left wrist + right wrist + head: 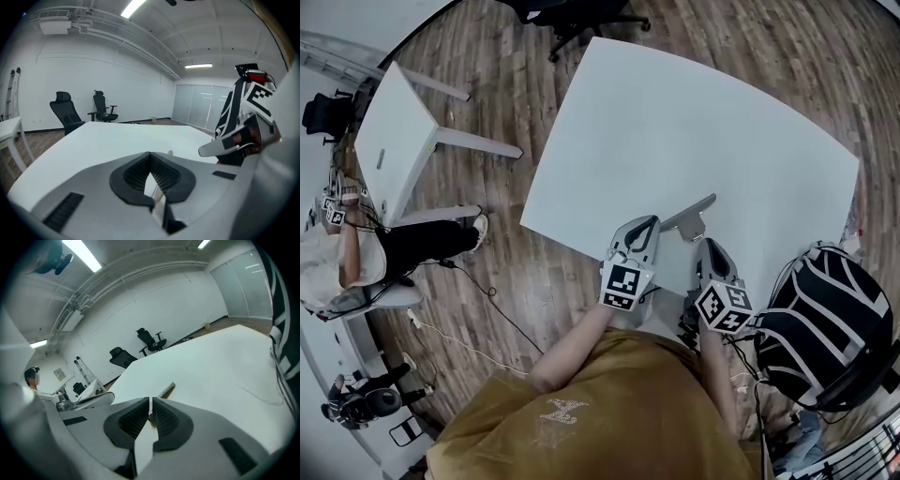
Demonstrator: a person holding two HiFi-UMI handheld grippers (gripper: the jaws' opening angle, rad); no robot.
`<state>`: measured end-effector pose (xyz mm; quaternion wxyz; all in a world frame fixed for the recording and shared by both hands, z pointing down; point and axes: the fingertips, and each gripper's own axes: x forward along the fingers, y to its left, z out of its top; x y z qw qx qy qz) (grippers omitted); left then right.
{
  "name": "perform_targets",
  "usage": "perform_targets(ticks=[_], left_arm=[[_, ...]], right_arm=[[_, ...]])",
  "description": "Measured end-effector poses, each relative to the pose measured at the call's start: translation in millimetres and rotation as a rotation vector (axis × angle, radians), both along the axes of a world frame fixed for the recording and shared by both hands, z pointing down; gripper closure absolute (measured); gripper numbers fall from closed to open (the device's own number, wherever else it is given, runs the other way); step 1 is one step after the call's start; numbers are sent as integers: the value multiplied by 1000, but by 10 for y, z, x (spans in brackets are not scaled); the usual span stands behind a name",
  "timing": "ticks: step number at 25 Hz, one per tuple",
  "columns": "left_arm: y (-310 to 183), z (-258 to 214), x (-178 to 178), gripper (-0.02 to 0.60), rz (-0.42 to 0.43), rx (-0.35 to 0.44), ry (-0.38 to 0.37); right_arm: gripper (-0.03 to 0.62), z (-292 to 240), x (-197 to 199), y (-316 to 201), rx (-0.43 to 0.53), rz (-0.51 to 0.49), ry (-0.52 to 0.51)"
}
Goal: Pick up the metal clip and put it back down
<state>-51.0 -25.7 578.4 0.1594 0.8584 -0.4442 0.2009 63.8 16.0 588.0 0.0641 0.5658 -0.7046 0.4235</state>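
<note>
Pointing across a white desk (pixel 694 122) from its near edge, both of my grippers sit side by side in front of me. My left gripper (pixel 651 222) has its fingers closed. The ribbed black pads (pixel 136 176) meet at their tips, leaving only a small triangular gap lower down, and they hold nothing. My right gripper (pixel 705 244) is just to its right, fingers pressed together down to a hairline slit, and I see nothing gripped in that slit.

The clip (pixel 692 216) lies flat on the desk near this same edge, between the two sets of tips and just ahead of them. It is a thin grey metal bar with a short stem that points back towards my right gripper. I cannot tell whether the stem touches those tips. In the right gripper view the bar shows just past the tips, slanting up to the right.

Each gripper carries a cube (pixel 625 286) with black and white square markers. A black and white striped backpack (pixel 830 319) stands off the desk's near right corner. A smaller white table (pixel 394 141) stands well to the left, with a seated person (pixel 337 258) beside it.
</note>
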Motion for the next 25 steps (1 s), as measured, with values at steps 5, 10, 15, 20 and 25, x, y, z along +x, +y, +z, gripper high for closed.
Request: perform_targets(ticks=[5, 10, 15, 20, 25], left_arm=[[20, 135, 20, 575, 14, -26, -10], [46, 283, 16, 575, 21, -60, -19], [58, 425, -24, 575, 28, -90, -65], [95, 517, -16, 575, 43, -119, -69], [114, 564, -3, 574, 61, -133, -73]], right_arm=[[585, 244, -29, 51, -98, 45, -118], [585, 349, -41, 52, -128, 52, -172], [585, 371, -118, 31, -157, 52, -254], [582, 376, -122, 11, -157, 67, -284], [508, 406, -154, 1, -176, 72, -356]])
